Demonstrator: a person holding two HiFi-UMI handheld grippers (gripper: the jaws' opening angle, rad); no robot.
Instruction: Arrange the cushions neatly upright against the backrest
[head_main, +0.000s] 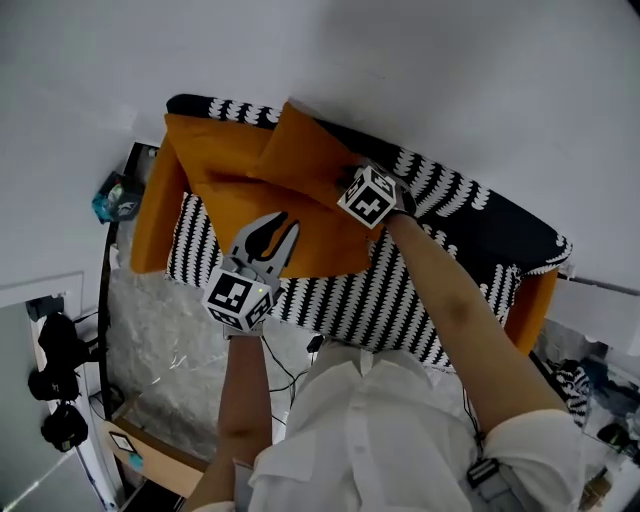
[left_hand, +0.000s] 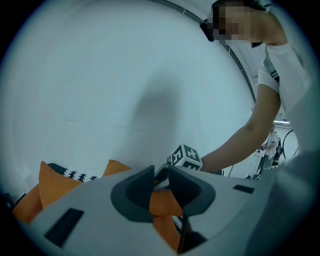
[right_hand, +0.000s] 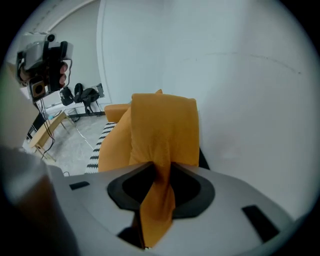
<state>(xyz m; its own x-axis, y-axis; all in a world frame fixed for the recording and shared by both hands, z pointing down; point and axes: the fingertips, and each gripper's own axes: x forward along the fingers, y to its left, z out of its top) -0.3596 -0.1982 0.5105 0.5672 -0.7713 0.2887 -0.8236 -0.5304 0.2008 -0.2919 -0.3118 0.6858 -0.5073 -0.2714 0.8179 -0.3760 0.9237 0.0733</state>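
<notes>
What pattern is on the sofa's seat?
The sofa seat is black and white, with rows of small leaf-like marks. It shows best in the head view.

Right tool (right_hand: 160, 166) clamped, left tool (left_hand: 161, 171) ajar
</notes>
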